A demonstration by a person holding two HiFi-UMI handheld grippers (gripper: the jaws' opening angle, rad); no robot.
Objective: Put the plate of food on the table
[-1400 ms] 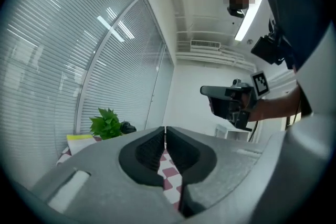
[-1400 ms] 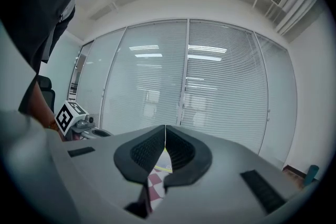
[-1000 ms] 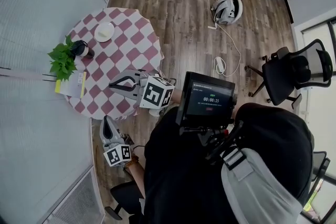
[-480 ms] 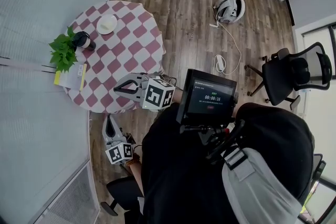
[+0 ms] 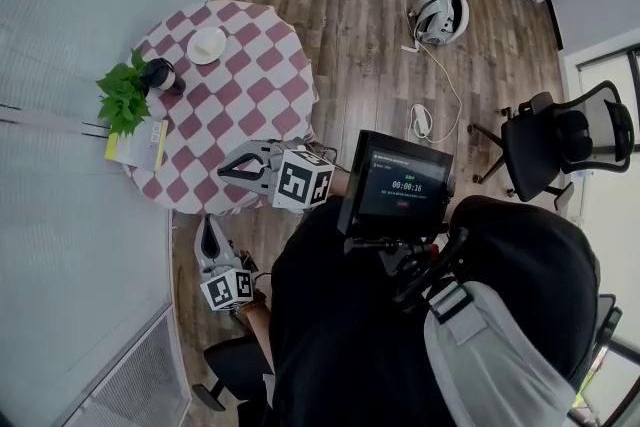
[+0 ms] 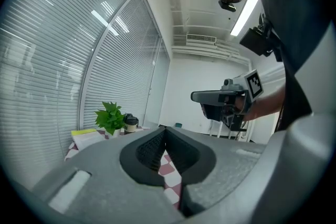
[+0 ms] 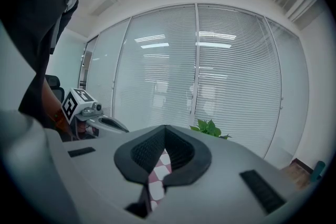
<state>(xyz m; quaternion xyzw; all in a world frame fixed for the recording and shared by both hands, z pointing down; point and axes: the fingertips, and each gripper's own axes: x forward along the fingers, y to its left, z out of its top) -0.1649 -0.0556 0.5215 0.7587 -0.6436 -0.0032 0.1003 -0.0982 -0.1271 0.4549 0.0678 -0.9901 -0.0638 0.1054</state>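
Note:
A white plate lies on the far side of the round table with a red and white checked cloth; I cannot tell whether food is on it. My right gripper hovers over the table's near edge, shut and empty, tips meeting in its own view. Lower and off the table's edge, my left gripper is shut too, nothing between its jaws. Each gripper view shows the other gripper: the right gripper and the left gripper.
On the table stand a green plant, a dark cup and a yellow booklet. A glass wall with blinds runs along the left. On the wood floor are a headset, a cable with power strip and an office chair.
The head view has shifted a little, so the table sits slightly higher in the picture. Both grippers stay shut and in nearly the same place.

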